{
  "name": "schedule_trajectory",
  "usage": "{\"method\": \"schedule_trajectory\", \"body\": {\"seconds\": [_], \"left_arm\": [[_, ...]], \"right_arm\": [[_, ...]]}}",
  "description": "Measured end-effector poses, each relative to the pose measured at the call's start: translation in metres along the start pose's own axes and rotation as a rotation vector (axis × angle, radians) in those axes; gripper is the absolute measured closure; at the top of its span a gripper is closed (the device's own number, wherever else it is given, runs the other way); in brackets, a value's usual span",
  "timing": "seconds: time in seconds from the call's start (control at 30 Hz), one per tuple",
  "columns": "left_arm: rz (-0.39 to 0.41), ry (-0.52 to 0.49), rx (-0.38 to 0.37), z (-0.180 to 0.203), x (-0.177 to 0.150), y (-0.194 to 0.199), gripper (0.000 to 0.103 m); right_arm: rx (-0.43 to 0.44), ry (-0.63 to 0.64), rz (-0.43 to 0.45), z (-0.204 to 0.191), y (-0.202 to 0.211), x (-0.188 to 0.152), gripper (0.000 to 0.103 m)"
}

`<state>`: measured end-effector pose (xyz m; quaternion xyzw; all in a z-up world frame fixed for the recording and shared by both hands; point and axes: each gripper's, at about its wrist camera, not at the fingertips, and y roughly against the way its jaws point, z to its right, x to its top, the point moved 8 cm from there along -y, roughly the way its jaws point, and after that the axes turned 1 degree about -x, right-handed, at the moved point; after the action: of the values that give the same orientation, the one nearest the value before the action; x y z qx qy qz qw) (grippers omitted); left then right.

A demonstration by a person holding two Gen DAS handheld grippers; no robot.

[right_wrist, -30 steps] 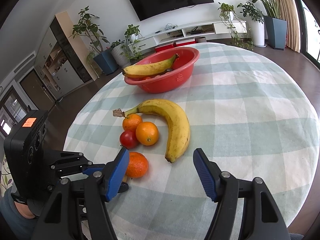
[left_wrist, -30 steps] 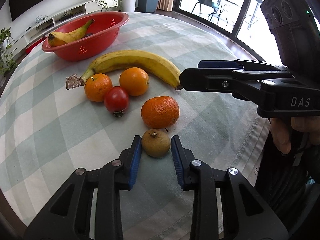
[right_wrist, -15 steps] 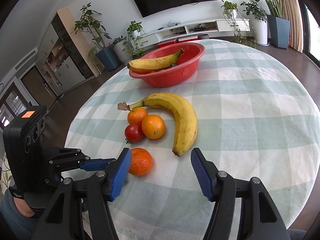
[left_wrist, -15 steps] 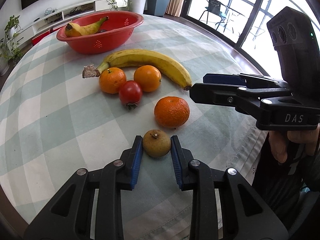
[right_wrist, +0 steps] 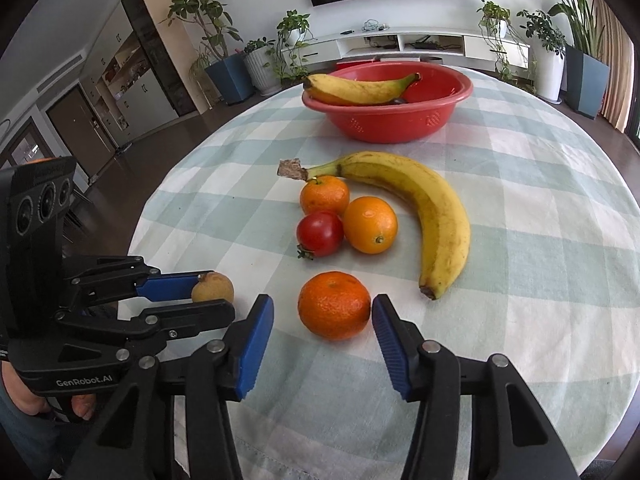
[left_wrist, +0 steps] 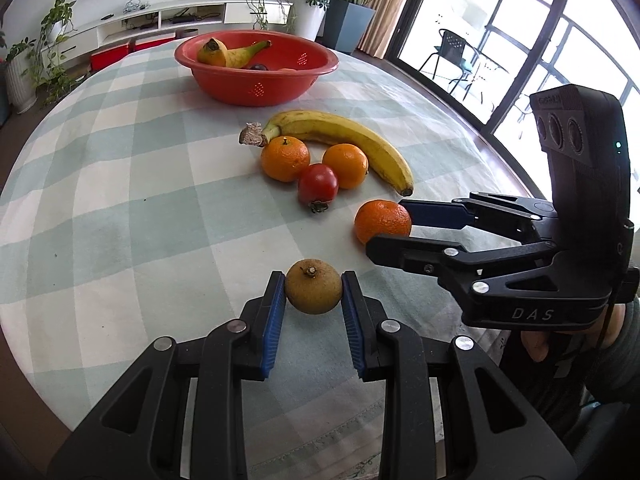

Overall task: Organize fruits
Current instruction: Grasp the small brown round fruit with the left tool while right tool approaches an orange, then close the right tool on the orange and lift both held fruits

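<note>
Your left tool point(left_wrist: 313, 300) is clamped on the brown fruit point(left_wrist: 314, 286); your right tool point(right_wrist: 323, 318) is closing around the mandarin point(right_wrist: 334, 305), one pad not yet touching. Finish that squeeze, then carry both to the red bowl point(right_wrist: 390, 124).

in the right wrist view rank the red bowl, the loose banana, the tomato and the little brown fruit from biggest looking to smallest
1. Red bowl; the loose banana looks about as long, so that order is unsure.
2. Loose banana.
3. Tomato.
4. Brown fruit, partly hidden by the left gripper holding it, so its place below the tomato is unsure.
</note>
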<state>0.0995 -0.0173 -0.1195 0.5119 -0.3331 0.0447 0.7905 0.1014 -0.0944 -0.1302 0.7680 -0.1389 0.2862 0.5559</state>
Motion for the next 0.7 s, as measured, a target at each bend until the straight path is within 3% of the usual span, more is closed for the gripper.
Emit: {"method": "schedule_trajectory", "body": {"seconds": [0.17, 0.7], "left_arm": [[0.004, 0.017, -0.004, -0.003, -0.001, 0.000, 0.077], [0.014, 0.029, 0.004, -0.006, 0.003, -0.001, 0.077]], "right_arm": [[-0.029, 0.018, -0.023, 0.002, -0.008, -0.005, 0.054], [0.003, -0.019, 0.020, 0.007, 0.005, 0.000, 0.061]]}}
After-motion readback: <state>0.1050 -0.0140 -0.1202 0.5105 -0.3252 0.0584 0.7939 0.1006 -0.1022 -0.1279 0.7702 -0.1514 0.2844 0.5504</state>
